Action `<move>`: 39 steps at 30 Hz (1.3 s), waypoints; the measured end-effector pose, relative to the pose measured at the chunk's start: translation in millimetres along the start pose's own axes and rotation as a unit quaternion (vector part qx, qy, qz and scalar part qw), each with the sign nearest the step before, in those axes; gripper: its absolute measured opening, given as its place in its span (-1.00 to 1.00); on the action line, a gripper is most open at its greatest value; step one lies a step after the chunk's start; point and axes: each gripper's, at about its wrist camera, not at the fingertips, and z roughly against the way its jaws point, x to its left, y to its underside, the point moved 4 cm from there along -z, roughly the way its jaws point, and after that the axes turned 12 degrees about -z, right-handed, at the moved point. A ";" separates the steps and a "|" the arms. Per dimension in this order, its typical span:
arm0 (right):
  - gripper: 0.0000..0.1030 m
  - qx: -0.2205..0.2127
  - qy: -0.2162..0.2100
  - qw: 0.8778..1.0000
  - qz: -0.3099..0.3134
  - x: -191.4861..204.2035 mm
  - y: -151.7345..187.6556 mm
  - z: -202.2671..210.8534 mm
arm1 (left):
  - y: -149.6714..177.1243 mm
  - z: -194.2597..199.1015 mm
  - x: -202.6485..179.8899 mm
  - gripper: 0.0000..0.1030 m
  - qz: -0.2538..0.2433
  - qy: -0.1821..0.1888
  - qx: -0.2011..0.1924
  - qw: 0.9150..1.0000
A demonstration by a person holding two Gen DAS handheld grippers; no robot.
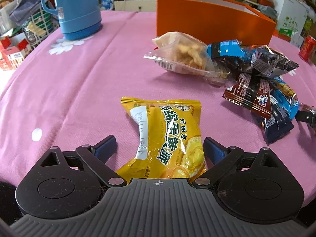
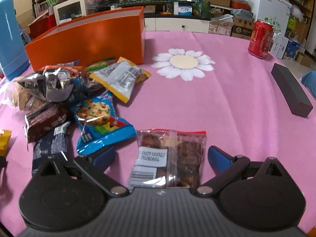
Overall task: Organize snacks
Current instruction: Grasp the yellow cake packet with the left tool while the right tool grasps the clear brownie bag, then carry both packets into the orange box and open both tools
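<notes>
A yellow custard pie packet (image 1: 167,134) lies on the pink tablecloth between the open fingers of my left gripper (image 1: 159,148), which straddles its near end. A clear packet of brown cookies (image 2: 171,158) lies between the open fingers of my right gripper (image 2: 161,158). A pile of snack packets (image 1: 246,75) lies to the right in the left wrist view and to the left in the right wrist view (image 2: 65,98). An open orange box (image 1: 213,21) stands behind the pile; it also shows in the right wrist view (image 2: 88,39).
A blue thermos jug (image 1: 77,7) stands at the far left of the table. A red can (image 2: 260,37) stands at the far right. A dark rectangular block (image 2: 290,88) lies near the right edge. A daisy print (image 2: 183,63) marks the cloth.
</notes>
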 end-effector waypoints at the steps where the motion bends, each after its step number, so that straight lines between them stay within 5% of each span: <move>1: 0.96 -0.001 0.000 1.000 -0.001 -0.2 -0.3 -0.2 | 0.2 0.1 -0.2 0.46 -0.001 -0.001 0.000 1.000; 9: 0.96 -0.005 -0.002 1.000 0.001 -0.6 1.0 0.8 | -0.1 -0.4 -0.6 0.43 -0.004 -0.004 -0.002 1.000; 10: 0.95 -0.005 -0.002 1.000 0.001 -0.4 1.5 1.4 | -0.4 -0.1 -0.5 0.34 -0.005 -0.006 -0.004 1.000; 11: 0.90 -0.007 -0.003 1.000 0.002 -0.4 2.2 2.5 | -0.6 1.3 -1.0 -0.01 -0.008 -0.006 -0.010 1.000; 13: 0.40 -0.021 -0.002 1.000 0.012 0.5 2.7 8.7 | -3.1 5.5 -2.4 -0.56 -0.017 0.004 -0.025 1.000; 14: 0.20 -0.023 -0.008 1.000 0.016 0.8 1.8 11.1 | -4.3 5.4 -2.4 -0.60 -0.019 0.004 -0.023 1.000; 17: 0.19 -0.023 -0.013 1.000 0.013 -0.6 2.5 13.5 | -4.9 8.7 -0.6 -0.74 -0.015 0.000 -0.031 0.999; 27: 0.19 -0.026 -0.018 0.999 -0.024 -15.3 -1.3 25.9 | -3.6 7.5 -5.2 -0.65 -0.019 -0.002 -0.021 1.000; 28: 0.19 -0.019 -0.015 0.999 -0.023 -16.4 0.4 22.8 | -3.7 7.2 -6.7 -0.52 -0.025 -0.007 -0.020 0.999; 29: 0.24 -0.010 -0.013 1.000 -0.021 -17.3 2.3 19.2 | -3.7 6.6 -7.4 -0.02 -0.029 -0.013 -0.017 0.999; 31: 0.30 -0.015 -0.003 1.000 -0.004 -16.0 4.3 17.5 | -1.6 4.3 -7.1 0.28 -0.029 -0.025 -0.011 0.999; 36: 0.44 -0.016 0.003 1.000 -0.002 -18.6 6.8 17.1 | -2.0 4.4 -4.0 -0.25 -0.018 -0.006 -0.021 1.000; 37: 0.44 -0.016 0.003 1.000 -0.001 -18.5 7.1 17.7 | -2.4 5.1 -4.4 -0.55 -0.021 -0.001 -0.024 0.999; 39: 0.20 -0.015 0.000 1.000 0.000 -18.7 7.1 19.8 | -3.7 7.3 -4.3 -0.72 -0.020 0.000 -0.024 0.999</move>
